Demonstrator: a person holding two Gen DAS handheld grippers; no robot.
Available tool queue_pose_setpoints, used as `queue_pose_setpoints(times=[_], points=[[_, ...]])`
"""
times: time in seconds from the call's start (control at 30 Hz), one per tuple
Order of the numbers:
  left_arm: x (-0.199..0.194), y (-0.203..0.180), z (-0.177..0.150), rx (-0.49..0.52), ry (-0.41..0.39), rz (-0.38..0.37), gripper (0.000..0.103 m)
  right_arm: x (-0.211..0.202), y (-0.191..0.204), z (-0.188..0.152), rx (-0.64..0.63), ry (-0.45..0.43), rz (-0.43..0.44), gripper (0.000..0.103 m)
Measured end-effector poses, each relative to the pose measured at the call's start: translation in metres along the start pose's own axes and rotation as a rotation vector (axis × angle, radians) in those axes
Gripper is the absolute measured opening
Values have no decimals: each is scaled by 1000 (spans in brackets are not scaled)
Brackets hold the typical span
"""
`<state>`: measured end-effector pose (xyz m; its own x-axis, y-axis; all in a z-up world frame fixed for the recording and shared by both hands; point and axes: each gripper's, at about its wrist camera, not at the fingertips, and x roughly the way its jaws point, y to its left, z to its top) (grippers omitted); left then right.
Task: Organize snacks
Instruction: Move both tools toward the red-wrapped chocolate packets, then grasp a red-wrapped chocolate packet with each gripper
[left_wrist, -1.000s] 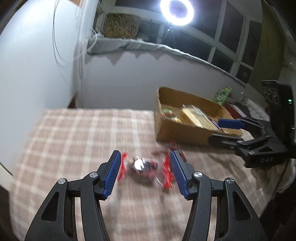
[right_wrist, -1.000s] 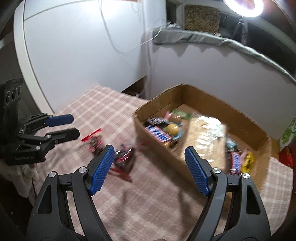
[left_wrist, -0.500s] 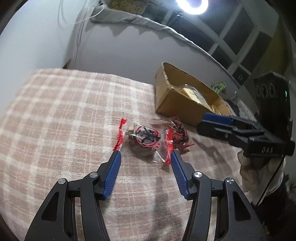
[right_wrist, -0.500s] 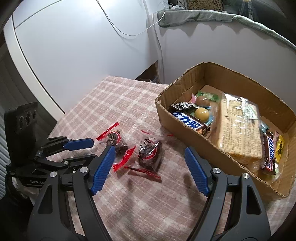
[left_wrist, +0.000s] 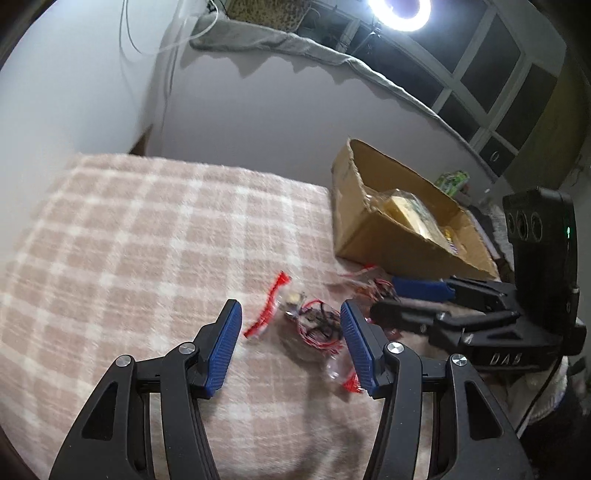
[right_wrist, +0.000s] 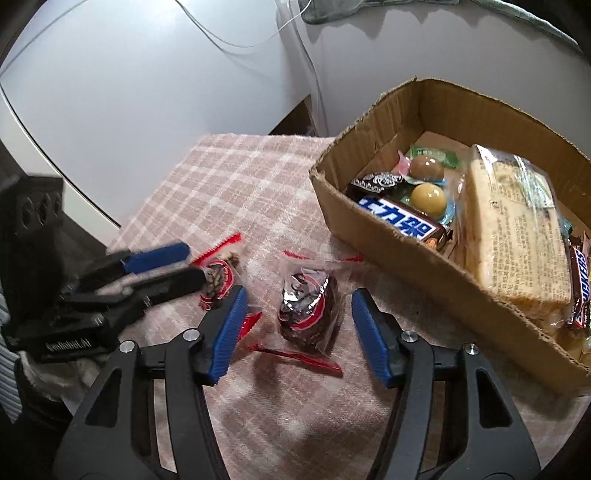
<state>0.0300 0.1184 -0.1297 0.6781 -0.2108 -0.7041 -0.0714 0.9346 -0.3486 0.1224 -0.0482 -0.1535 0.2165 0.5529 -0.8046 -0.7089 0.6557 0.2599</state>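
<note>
Grippers have been lowered since a second ago: the left gripper (left_wrist: 291, 345) and right gripper (right_wrist: 295, 328), both open, are each brought astride a wrapped candy (left_wrist: 314, 325) (right_wrist: 308, 312) at frame centre, ungrasped; the cardboard box (right_wrist: 388, 236) waits right.

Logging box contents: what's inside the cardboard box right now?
The cardboard box holds a Snickers bar, a second one, two wrapped eggs, a green packet and a wrapped cracker block. Whatever lies under them is hidden.
</note>
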Motion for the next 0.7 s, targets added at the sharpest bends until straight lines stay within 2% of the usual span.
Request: queue_pose_setpoints(times=[0.07, 0.17, 0.27, 0.33, 0.57, 0.7], points=[[0, 0, 0, -1, 1, 1, 55, 4, -2, -2, -4, 17, -6, 50], [-3, -3, -3, 15, -5, 11, 55, 8, -4, -6, -11, 25, -10, 45], [-9, -7, -9, 17, -11, 16, 55, 7, -5, -8, -18, 23, -15, 43], [-9, -9, -12, 15, 3, -8, 55, 7, -6, -9, -21, 22, -16, 41], [18, -20, 0, 0, 66, -12, 55, -1, -7, -17, -24, 17, -32, 35], [28, -32, 3, 48, 74, 36, 55, -4, -6, -23, -36, 13, -42, 35]])
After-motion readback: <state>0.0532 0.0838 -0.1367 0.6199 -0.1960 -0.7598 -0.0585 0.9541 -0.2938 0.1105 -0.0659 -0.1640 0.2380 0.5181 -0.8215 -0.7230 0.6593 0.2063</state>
